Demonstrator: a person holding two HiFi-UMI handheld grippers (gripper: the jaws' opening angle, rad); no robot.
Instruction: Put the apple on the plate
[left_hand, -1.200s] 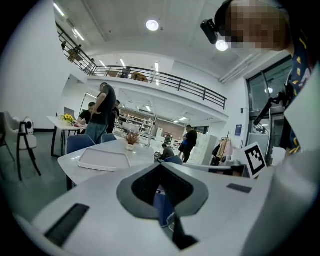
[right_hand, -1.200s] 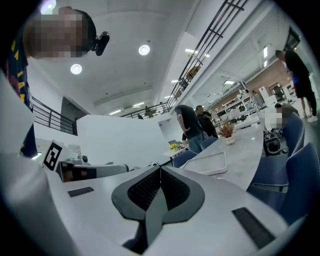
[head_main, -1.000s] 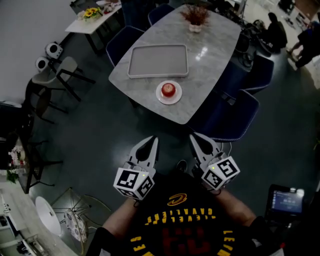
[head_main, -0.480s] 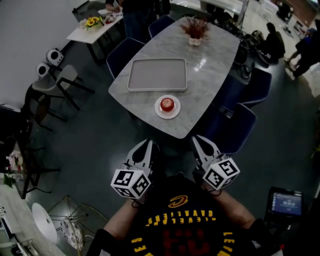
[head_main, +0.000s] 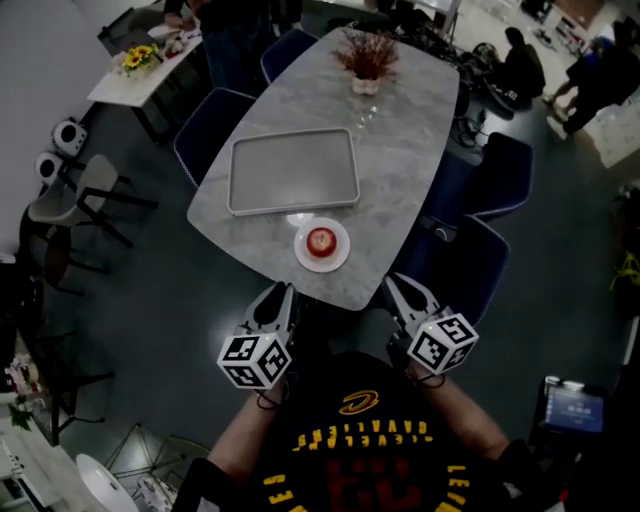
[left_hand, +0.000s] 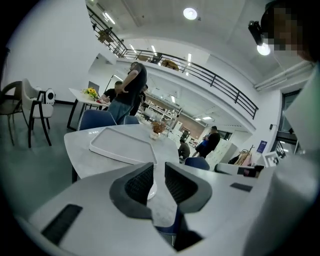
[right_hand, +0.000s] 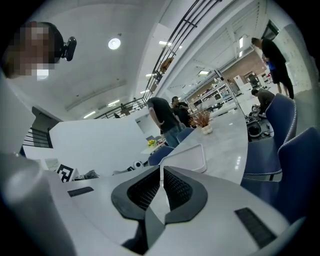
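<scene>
Right tool is seen with jaws almost together, nothing between them. Beyond the tips, an empty white tray is seen lying on the marble surface. Dried-flower vase sits farther back. Blue chairs are lined along the right edge.

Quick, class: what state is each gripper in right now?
Left gripper: jaws opening, slightly apart, nothing between them.
Right gripper: shut, empty.
</scene>
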